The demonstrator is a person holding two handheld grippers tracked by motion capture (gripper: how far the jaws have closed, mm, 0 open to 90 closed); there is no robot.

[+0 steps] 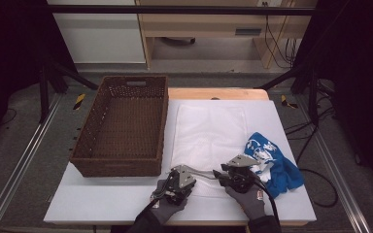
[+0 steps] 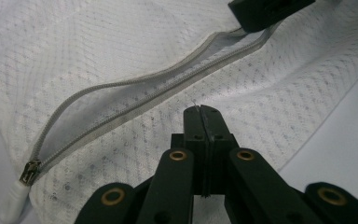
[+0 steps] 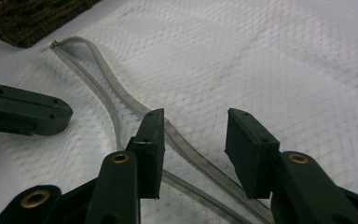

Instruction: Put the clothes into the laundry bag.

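Note:
A white mesh laundry bag [image 1: 209, 131] lies flat in the middle of the table, its grey zipper [image 2: 135, 91] gaping open along the near edge. The zipper pull [image 2: 30, 171] sits at the zipper's left end, also seen as the pull [image 3: 55, 43]. My left gripper [image 2: 201, 112] is shut, its tips pinching mesh just below the zipper; it lies at the bag's near edge [image 1: 196, 173]. My right gripper [image 3: 193, 126] is open, its jaws standing either side of the zipper tape, near the left gripper [image 3: 32, 114]. In the high view the right gripper [image 1: 217, 174] faces left.
A brown wicker basket [image 1: 85, 158] stands on the table's left half, its corner [image 3: 32, 18] close to the zipper pull. A crumpled blue cloth [image 1: 277, 167] lies at the right, beside the bag. Bare table [image 1: 102, 199] runs along the near edge.

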